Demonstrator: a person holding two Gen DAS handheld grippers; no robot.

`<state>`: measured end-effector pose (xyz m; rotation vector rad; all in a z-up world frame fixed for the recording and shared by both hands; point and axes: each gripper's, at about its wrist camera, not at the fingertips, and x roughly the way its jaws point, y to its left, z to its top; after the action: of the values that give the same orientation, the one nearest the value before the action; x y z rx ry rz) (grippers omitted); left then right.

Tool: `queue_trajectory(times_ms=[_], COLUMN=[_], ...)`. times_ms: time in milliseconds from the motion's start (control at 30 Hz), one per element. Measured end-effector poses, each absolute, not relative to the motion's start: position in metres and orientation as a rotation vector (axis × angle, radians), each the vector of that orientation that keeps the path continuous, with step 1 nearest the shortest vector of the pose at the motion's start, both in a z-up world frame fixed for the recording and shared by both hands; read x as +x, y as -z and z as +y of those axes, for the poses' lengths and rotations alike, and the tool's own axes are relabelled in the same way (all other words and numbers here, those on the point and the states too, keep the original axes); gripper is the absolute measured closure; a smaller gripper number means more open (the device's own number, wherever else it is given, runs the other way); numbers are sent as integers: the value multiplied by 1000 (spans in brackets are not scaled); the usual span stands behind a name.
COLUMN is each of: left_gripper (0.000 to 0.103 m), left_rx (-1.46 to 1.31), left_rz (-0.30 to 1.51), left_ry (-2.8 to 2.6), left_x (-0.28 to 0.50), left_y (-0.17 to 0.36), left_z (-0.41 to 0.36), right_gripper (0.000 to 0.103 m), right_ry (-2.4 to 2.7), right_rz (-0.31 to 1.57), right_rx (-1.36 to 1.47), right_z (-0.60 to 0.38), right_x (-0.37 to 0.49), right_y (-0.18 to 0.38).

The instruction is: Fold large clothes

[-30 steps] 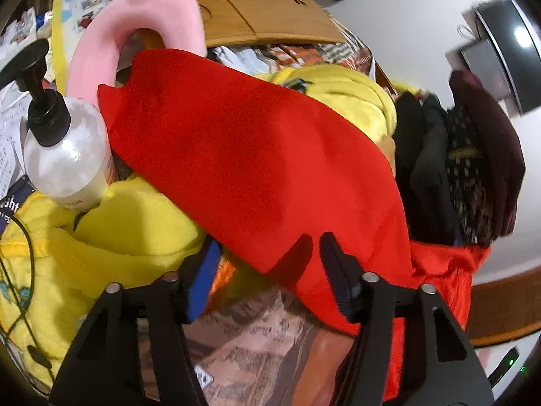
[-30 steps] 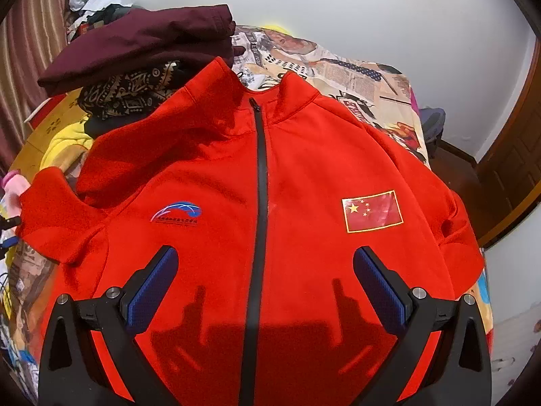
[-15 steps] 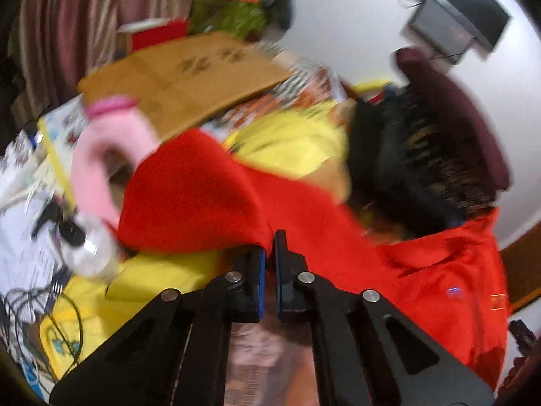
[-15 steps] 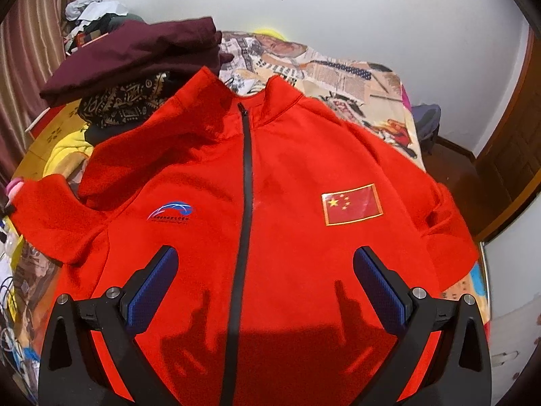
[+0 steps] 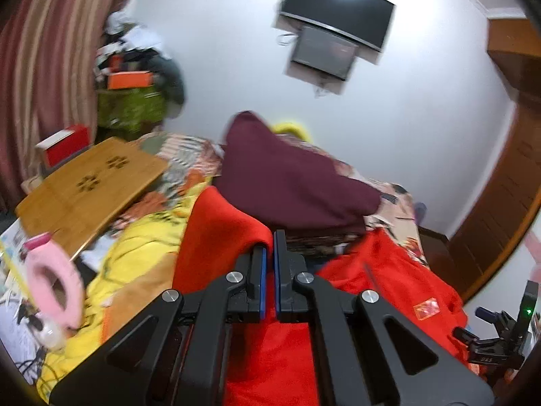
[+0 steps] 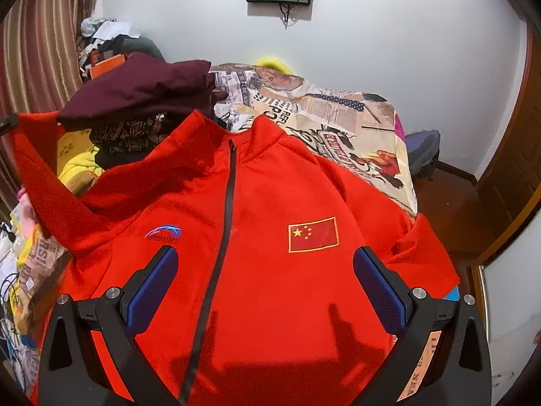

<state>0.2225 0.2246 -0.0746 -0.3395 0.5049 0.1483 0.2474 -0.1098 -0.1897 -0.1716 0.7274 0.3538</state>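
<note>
A red zip-up jacket (image 6: 270, 203) with a flag patch lies front-up on the bed. My left gripper (image 5: 269, 247) is shut on the cuff of its sleeve (image 5: 219, 233) and holds it lifted above the bed. In the right wrist view that raised sleeve (image 6: 37, 165) stands up at the far left. My right gripper (image 6: 263, 280) is open and empty, hovering over the jacket's lower front, one finger on each side of the zip.
A maroon garment (image 5: 290, 182) lies on a dark patterned pile by the jacket's collar. Yellow clothes (image 5: 135, 260), a bamboo lap table (image 5: 88, 186) and a pink item (image 5: 54, 280) crowd the left. The bed's newspaper-print sheet (image 6: 338, 115) shows behind the collar.
My left gripper closed on the red sleeve and lifted it up and toward the jacket body. The right gripper stayed open, drifting slightly over the jacket.
</note>
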Motion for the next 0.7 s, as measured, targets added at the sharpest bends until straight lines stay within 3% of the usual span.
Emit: queue_trajectory(times_ms=[433, 700], left_gripper=[101, 101], left_rx=[-181, -65], left_rz=[662, 834], left_ry=[129, 288], left_x=[283, 290], left_y=[104, 153], left_z=[77, 0], right_gripper=[0, 0], right_ry=[-383, -372], right_rz=[699, 719], right_rx=[-146, -155], right_z=[-137, -149], right_x=[246, 248], right_y=[188, 193])
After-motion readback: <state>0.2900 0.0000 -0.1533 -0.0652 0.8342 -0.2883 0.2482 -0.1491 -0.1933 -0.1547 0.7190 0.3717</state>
